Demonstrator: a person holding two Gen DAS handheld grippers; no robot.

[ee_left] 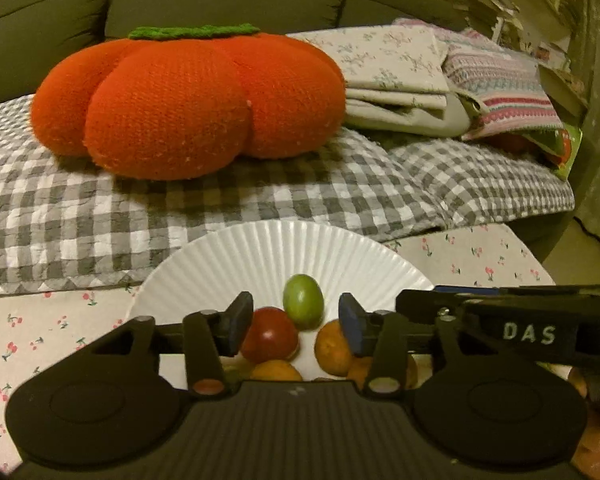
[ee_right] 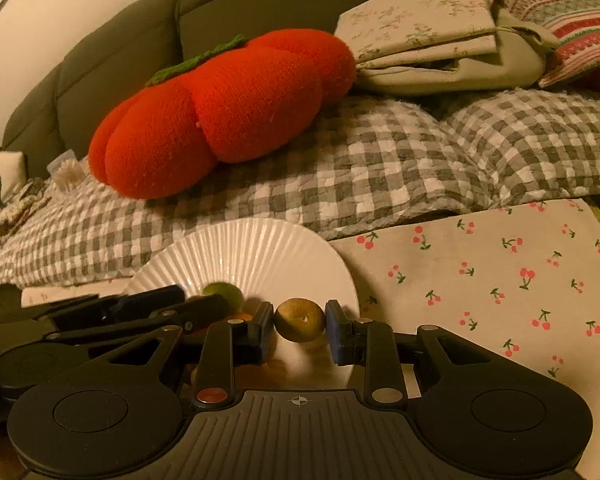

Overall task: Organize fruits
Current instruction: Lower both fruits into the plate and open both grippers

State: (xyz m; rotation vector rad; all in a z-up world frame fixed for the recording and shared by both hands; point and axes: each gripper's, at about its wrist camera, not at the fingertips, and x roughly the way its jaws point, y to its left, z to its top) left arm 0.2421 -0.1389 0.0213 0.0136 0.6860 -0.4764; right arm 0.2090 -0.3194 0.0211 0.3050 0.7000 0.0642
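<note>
A white fluted plate (ee_left: 268, 252) sits on a cherry-print cloth and holds a green fruit (ee_left: 303, 301), a red fruit (ee_left: 269, 335) and several orange fruits (ee_left: 333, 347). My left gripper (ee_left: 296, 326) is open and empty, low over these fruits. The right gripper's body (ee_left: 500, 320) reaches in from the right. In the right wrist view, my right gripper (ee_right: 299, 330) is shut on a brown kiwi (ee_right: 299, 320) just above the plate (ee_right: 260, 252). The green fruit (ee_right: 224, 294) shows behind the left gripper's body (ee_right: 140, 312).
A big red knitted tomato cushion (ee_left: 188, 100) lies on a grey checked quilt (ee_left: 100, 208) on the sofa behind the plate. Folded linens (ee_left: 400, 76) are stacked at the right. More orange fruits (ee_left: 596, 448) lie at the lower right. Cherry-print cloth (ee_right: 500, 280) extends right of the plate.
</note>
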